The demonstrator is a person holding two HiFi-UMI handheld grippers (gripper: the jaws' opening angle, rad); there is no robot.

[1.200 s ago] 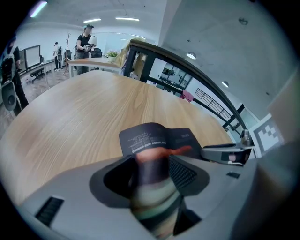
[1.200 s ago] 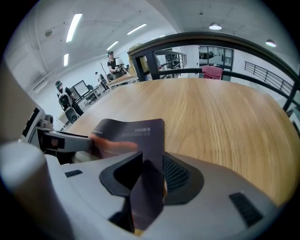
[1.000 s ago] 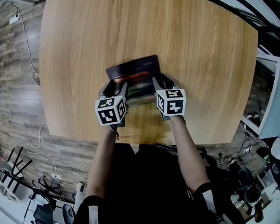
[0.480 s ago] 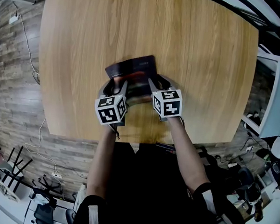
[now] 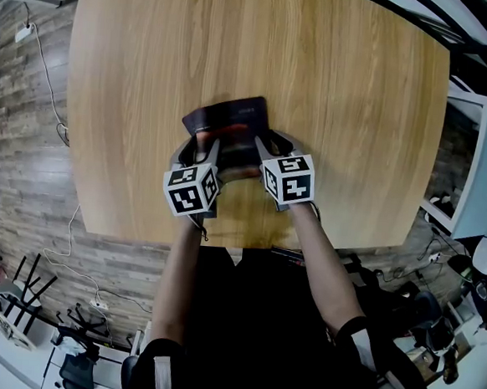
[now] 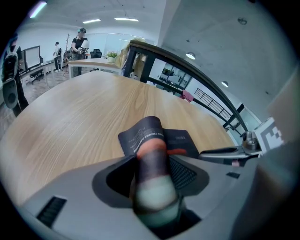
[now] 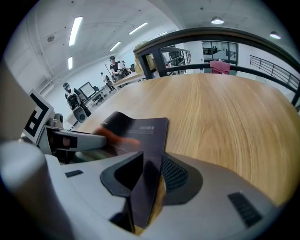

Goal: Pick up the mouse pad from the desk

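The mouse pad (image 5: 229,118) is dark with a red-orange print and lies near the middle of the wooden desk (image 5: 280,50). Its near edge is raised and buckled between the two grippers. My left gripper (image 5: 201,151) is shut on the pad's near left corner. In the left gripper view the pad (image 6: 149,137) curls up between the jaws of that gripper (image 6: 152,176). My right gripper (image 5: 273,144) holds the near right corner; its jaws have just been closing with the pad between them. The right gripper view shows the pad (image 7: 136,131) standing on edge inside the right gripper (image 7: 149,182).
The desk's near edge (image 5: 223,245) lies just behind the grippers, with the person's body below it. A plank floor with cables (image 5: 44,65) lies to the left, chair bases (image 5: 18,289) at the lower left, and equipment (image 5: 469,207) to the right.
The right gripper has slid a little left toward the left gripper. The pad between them has bunched narrower. The left gripper has stayed put.
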